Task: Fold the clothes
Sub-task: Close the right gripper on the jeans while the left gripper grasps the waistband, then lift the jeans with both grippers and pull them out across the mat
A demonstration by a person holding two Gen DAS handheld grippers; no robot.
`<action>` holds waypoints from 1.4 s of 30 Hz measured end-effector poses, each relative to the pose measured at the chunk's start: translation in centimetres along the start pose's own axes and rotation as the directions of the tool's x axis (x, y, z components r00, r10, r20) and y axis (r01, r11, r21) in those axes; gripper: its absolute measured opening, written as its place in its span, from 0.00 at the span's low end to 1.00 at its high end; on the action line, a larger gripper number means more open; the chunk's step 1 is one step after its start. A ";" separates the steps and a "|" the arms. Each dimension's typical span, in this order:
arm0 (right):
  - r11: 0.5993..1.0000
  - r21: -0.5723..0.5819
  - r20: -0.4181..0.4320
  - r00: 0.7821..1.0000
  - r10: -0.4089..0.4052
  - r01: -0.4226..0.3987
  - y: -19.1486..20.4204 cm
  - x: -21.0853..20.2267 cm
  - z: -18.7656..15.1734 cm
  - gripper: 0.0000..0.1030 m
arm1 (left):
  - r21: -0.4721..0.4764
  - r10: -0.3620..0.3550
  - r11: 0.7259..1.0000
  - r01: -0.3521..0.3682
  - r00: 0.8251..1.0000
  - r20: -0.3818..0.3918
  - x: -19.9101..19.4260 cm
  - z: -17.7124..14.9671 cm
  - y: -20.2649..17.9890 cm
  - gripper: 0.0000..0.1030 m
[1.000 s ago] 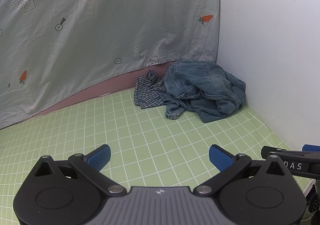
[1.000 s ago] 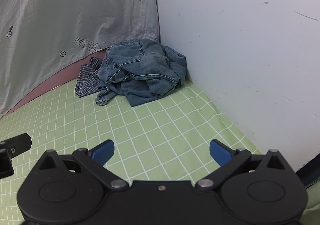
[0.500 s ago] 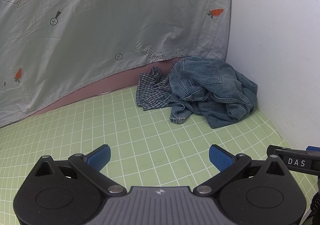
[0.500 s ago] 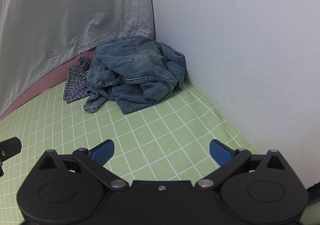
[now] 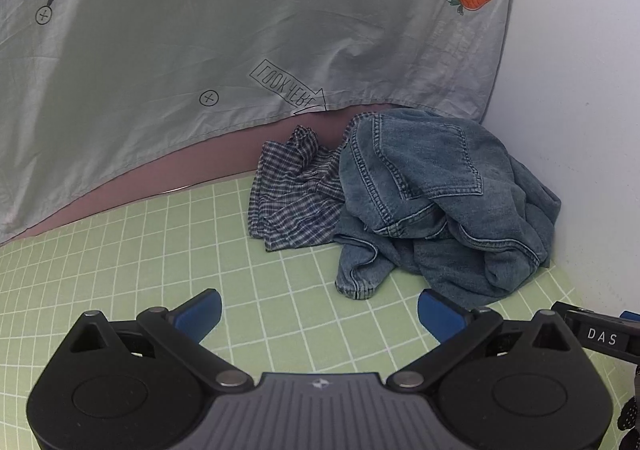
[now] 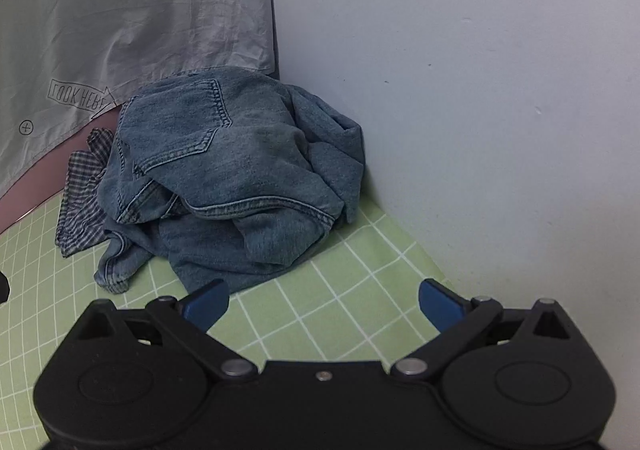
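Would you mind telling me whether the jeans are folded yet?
Not folded. The jeans lie crumpled in a heap in the corner, partly over a checked shirt.

On the gridded mat [image 5: 168,250], the crumpled jeans [image 5: 440,193] lie heaped in the far right corner against the wall [image 6: 480,89], overlapping the checked garment [image 5: 292,197] to their left, with the hanging sheet [image 5: 200,29] behind both and the mat before them bare.
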State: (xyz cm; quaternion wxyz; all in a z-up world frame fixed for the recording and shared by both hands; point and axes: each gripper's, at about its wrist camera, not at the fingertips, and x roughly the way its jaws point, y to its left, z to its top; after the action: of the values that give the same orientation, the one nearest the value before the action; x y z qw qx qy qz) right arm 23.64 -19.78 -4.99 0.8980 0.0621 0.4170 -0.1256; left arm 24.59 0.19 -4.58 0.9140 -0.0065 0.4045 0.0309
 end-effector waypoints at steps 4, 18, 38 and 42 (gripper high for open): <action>0.999 -0.014 -0.006 0.999 -0.033 0.032 0.9 5.1 2.1 0.96 | 0.007 -0.054 0.998 0.054 0.998 -0.036 5.3 2.6 -1.0 0.95; 0.999 -0.026 0.021 0.999 0.049 -0.048 0.7 12.6 3.4 1.00 | -0.132 -0.260 0.960 0.248 0.962 -0.085 16.3 6.5 -2.9 0.66; 0.986 -0.078 0.290 0.943 0.163 -0.147 -4.9 -4.1 0.5 0.18 | -0.137 -0.240 0.956 0.258 0.961 0.138 -3.0 3.4 -3.3 0.10; 0.978 -0.117 0.317 0.927 0.199 -0.170 -5.0 -8.2 -1.7 0.18 | -0.163 -0.206 0.959 0.232 0.966 0.157 -7.4 0.3 -1.7 0.09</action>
State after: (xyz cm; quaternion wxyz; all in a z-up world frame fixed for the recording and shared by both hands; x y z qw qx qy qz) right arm 15.94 -22.77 0.16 0.9644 0.0401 0.2598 -0.0307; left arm 19.92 -1.91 1.08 0.9333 -0.1318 0.3324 -0.0339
